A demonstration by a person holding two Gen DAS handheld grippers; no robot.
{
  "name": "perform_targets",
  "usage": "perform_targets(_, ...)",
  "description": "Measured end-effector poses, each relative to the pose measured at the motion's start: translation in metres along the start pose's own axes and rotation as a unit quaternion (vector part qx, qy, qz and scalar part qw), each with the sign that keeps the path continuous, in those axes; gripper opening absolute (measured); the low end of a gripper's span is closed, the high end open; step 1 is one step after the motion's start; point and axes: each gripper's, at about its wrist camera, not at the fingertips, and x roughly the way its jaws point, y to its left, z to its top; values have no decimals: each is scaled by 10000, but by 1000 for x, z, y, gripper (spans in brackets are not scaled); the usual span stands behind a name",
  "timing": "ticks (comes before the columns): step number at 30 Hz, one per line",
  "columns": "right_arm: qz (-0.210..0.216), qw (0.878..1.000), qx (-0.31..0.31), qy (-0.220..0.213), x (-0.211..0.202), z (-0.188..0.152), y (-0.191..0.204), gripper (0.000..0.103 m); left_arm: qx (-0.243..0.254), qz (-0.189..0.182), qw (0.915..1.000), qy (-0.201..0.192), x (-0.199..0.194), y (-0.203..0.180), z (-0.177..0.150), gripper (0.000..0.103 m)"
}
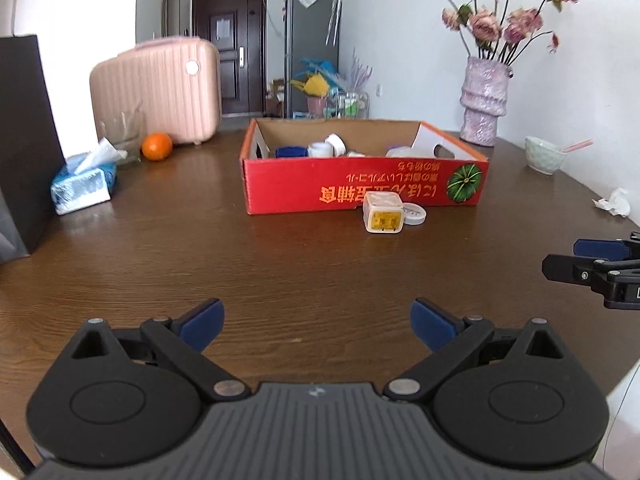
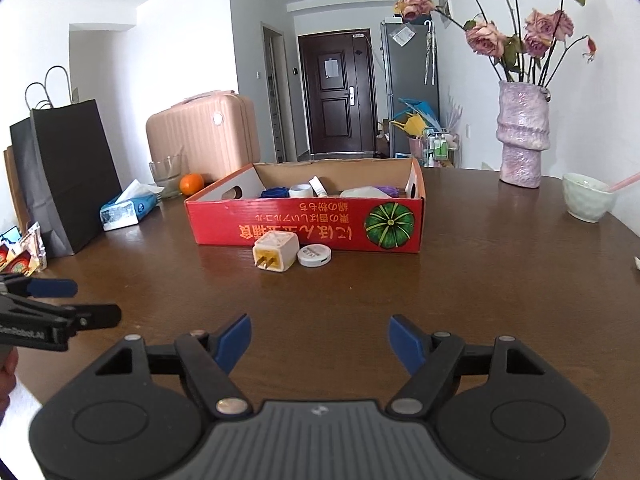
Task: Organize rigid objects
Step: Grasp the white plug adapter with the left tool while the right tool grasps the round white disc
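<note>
On the dark brown wooden table stands a shallow red cardboard box with orange lettering and a green pumpkin picture, at twelve o'clock from both grippers. Inside it lie a blue object, a white cylindrical jar and other pale items too small to tell apart. Just in front of the box's near wall, on the bare wood, sit a cream cube-shaped plug adapter with two prongs facing the cameras and a flat round white tin, touching or nearly touching each other.

The left gripper hangs over the table with its jaws wide apart and nothing between them. The right gripper likewise has its jaws apart and empty, well short of the adapter.

At ten o'clock are an orange fruit, a blue tissue pack and a pink suitcase; at two o'clock a lilac vase of dried roses.
</note>
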Motion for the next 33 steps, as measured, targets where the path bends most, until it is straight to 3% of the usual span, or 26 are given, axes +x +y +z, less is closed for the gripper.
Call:
perform_targets(4,-4,9999,73,70,22,5,-10,75,-20,-152,9998,88,30,-9,17,102)
perform_targets(11,-140,9997,-9,223,54,18,-29,75,348,-193,9991,-143,100,-49,57,98)
perform_targets(14,-193,9993,-52,307,66,22,-37,75,244,-389,9989,-27,130,-56,71,85)
perform_targets(18,-193,9987,-222,413,83,31,-39,75,39,-514,9986,146,159,-52,78,53)
perform_targets(21,-110,9983,-328,474,100,37,-36,75,-333,-824,9959,161,168,-38,75,42)
perform_targets(29,236,9939,-812,708,166,56,-1,74,-177,-475,9987,-29,150,-15,65,41)
perform_targets(33,328,9914,-880,916,198,62,10,64,-179,-285,9994,-28,149,-7,63,41)
